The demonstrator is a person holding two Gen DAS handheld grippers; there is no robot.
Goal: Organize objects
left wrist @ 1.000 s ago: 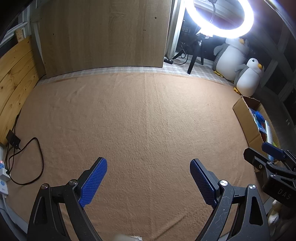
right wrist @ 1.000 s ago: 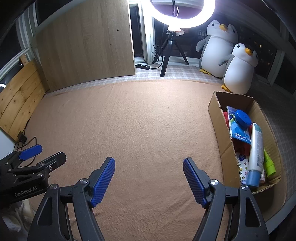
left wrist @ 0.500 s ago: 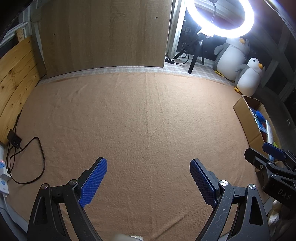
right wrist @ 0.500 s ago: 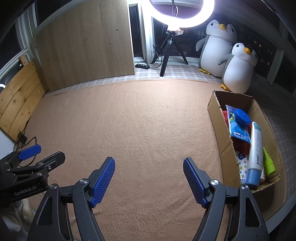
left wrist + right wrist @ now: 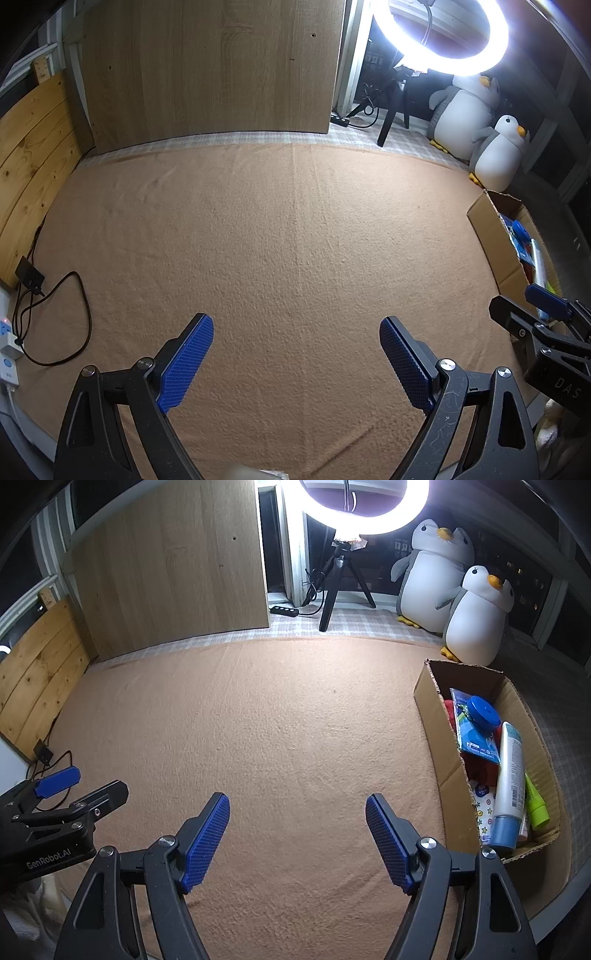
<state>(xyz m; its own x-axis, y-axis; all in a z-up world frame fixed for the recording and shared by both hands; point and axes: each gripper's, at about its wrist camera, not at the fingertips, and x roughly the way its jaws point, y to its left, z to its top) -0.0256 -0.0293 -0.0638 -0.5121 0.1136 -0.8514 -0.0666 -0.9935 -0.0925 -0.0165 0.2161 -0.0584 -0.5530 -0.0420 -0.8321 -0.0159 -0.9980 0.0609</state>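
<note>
A cardboard box point(image 5: 436, 716) stands at the right on the tan blanket point(image 5: 280, 731). It holds a white tube point(image 5: 509, 775), a blue round lid point(image 5: 482, 709), a blue packet point(image 5: 476, 738), a green tube point(image 5: 535, 801) and red items. The box also shows in the left wrist view point(image 5: 495, 243). My left gripper point(image 5: 296, 354) is open and empty above the blanket. My right gripper point(image 5: 297, 830) is open and empty, left of the box. Each gripper shows at the edge of the other's view.
A ring light on a tripod point(image 5: 340, 572) and two plush penguins point(image 5: 476, 616) stand at the back. A wooden board point(image 5: 210, 70) leans at the back left. A power strip and black cable point(image 5: 48, 325) lie at the left edge.
The left wrist view has shifted very slightly; the box sits a touch lower in it. Both grippers stay open and empty.
</note>
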